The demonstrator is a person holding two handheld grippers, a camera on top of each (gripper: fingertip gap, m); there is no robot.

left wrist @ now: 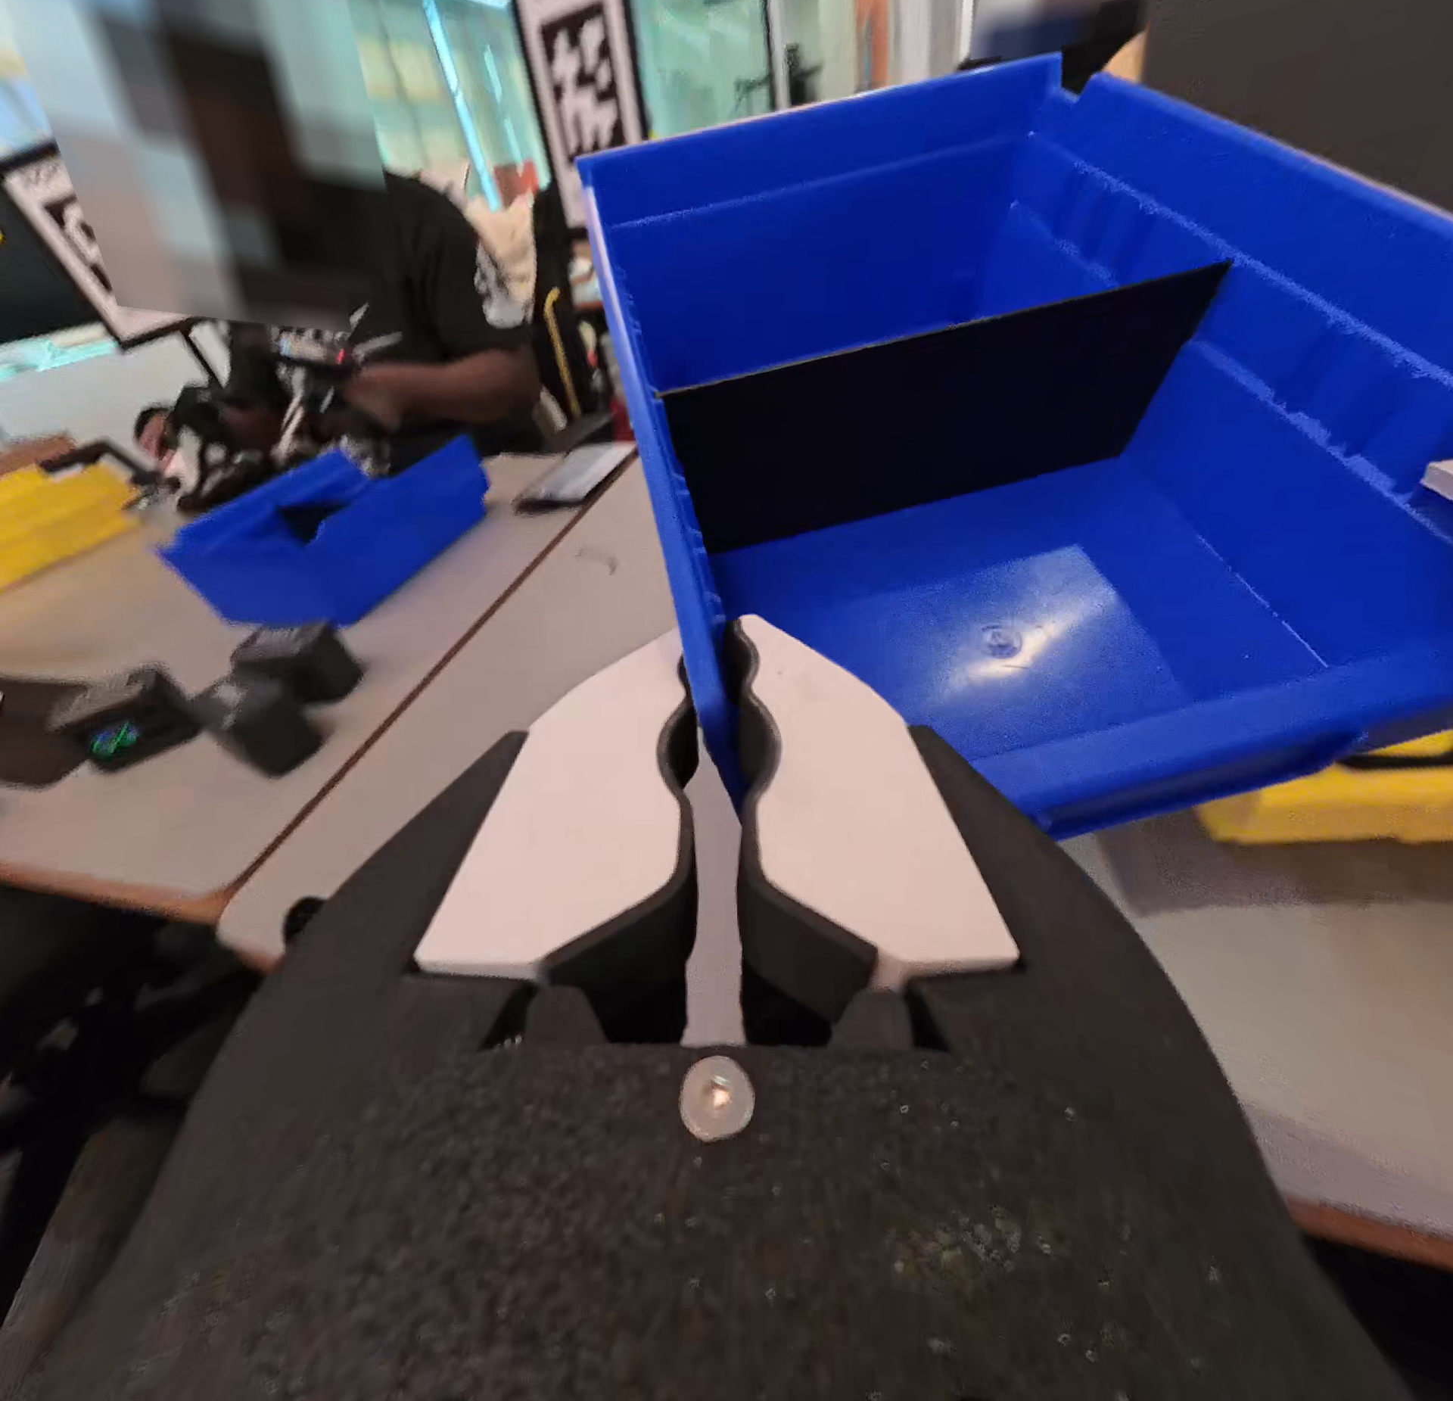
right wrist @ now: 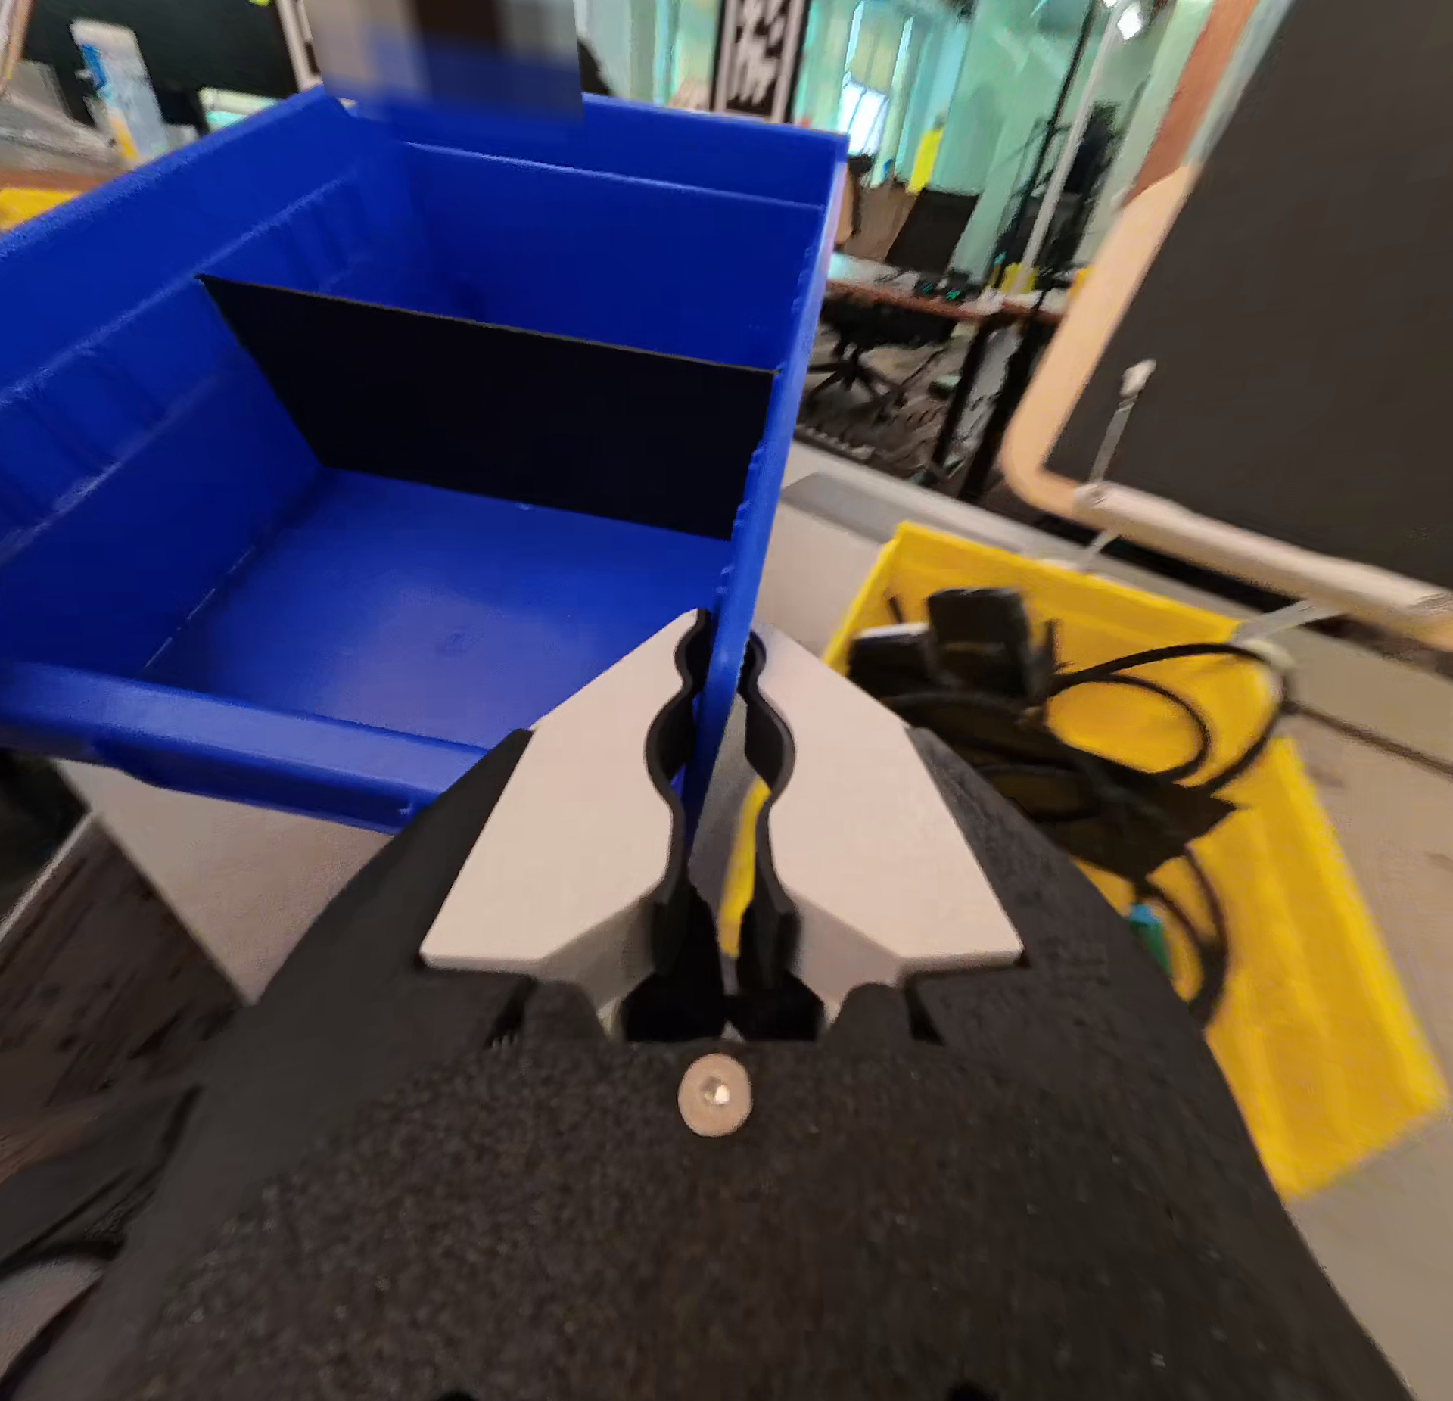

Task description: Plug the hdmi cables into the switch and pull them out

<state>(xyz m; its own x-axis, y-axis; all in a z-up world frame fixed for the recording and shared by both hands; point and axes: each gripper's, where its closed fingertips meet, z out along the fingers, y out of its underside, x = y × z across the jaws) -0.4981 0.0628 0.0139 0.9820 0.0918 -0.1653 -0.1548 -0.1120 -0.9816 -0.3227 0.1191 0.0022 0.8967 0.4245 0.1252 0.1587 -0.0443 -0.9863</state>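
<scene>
My left gripper (left wrist: 719, 640) is pinching the left side wall of the blue bin (left wrist: 1061, 388); the thin plastic edge sits between the two wavy black pads, and the grey fingers (left wrist: 597, 797) are pressed close on it. My right gripper (right wrist: 723, 640) does the same on the opposite side wall of the blue bin (right wrist: 440, 388), with the wall caught between its pads. So I hold the bin from both sides, and in both views it looks tilted and lifted above the grey table (left wrist: 487, 655).

Inside the bin, a black divider (left wrist: 928, 427) stands across it and makes two compartments. The near compartment shows only its shiny blue floor, and I see nothing in the far one.

Just beside my right gripper, lower on the table, there is a yellow bin (right wrist: 1337, 1049). In it lie black cables (right wrist: 1101, 750) in loose loops, with a black box-like device (right wrist: 975, 640) among them. I cannot tell for sure if this is the switch, because the picture is blurred there.

Farther to the left, on the next table, I see a second blue bin (left wrist: 330, 530), some small black boxes (left wrist: 267, 695) and yellow bins (left wrist: 55, 522). Behind them a person (left wrist: 440, 317) in a dark shirt stands at that table.
</scene>
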